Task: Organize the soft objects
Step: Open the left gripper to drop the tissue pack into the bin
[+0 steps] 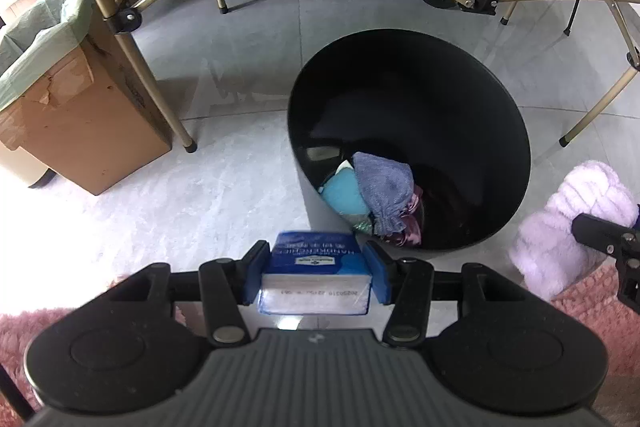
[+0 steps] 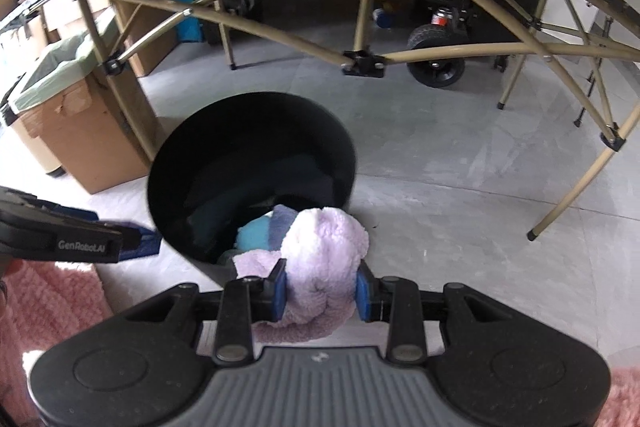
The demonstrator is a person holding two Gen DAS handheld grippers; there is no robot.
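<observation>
both grippers grip: left gripper [image 1: 316, 273] tissue pack [image 1: 314, 269] (long axis crosswise), right gripper [image 2: 321, 291] upright lilac plush [image 2: 322, 259].

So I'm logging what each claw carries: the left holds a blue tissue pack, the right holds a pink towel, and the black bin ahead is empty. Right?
Not quite: the bin isn't empty. The left wrist view shows cloths lying in its bottom. The rest stands: the left claw holds the blue tissue pack, and the right claw holds the pink towel.
</observation>
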